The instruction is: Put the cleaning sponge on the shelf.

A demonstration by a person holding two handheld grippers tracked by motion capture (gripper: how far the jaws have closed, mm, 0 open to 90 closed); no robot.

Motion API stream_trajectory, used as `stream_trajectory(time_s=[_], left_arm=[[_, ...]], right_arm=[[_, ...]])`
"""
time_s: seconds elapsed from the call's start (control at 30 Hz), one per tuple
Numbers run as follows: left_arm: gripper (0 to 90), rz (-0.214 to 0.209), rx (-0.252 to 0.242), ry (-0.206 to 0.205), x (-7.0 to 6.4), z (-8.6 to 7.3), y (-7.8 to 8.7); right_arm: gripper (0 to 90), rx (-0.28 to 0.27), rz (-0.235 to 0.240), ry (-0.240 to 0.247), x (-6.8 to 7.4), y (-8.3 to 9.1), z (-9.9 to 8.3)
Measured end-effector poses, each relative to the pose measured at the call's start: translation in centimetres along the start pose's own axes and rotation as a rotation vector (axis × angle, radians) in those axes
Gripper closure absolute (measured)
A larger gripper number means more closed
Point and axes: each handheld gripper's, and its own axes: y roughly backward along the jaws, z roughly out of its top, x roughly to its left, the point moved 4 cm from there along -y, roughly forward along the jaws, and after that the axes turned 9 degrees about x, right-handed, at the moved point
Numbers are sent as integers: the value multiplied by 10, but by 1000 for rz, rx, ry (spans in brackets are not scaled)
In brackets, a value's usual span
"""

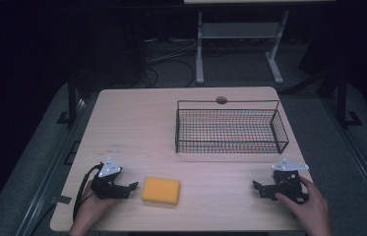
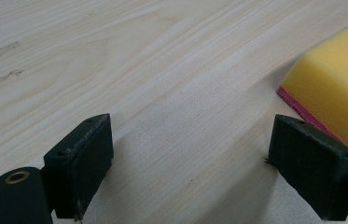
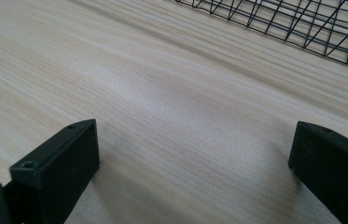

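A yellow sponge (image 1: 160,191) with a thin red underside lies flat near the table's front edge, left of centre. My left gripper (image 1: 130,189) rests on the table just left of it, open, jaws pointing at the sponge. In the left gripper view the sponge (image 2: 335,88) sits beyond the right jaw, with bare wood inside the left gripper (image 2: 190,154). My right gripper (image 1: 258,190) rests at the front right, open and holding nothing. An empty black wire basket (image 1: 231,129) stands behind it; its mesh (image 3: 302,23) crosses the top of the right gripper view, past the open right gripper (image 3: 195,158).
The light wooden table (image 1: 137,128) has a round cable port (image 1: 221,100) at its back edge behind the basket. A hand holds each gripper from the front edge. Behind the table are a white desk frame (image 1: 240,44) and cables on the dark floor.
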Motion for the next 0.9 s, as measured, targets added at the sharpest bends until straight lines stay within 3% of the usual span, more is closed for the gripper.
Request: stream_trajectory(time_s=[0.17,0.27,0.43,0.6,0.9], left_arm=[[133,-4,-1,2,1,0,0],[140,-8,0,24,2,0,2],[271,-16,1,39,4,0,10],[492,-30,-1,36,3,2,19],[895,-87,-26,2,-11,10,35]], right_arm=[[12,0,0,0,0,0,0],[12,0,0,0,0,0,0],[12,0,0,0,0,0,0],[12,0,0,0,0,0,0],[12,0,0,0,0,0,0]])
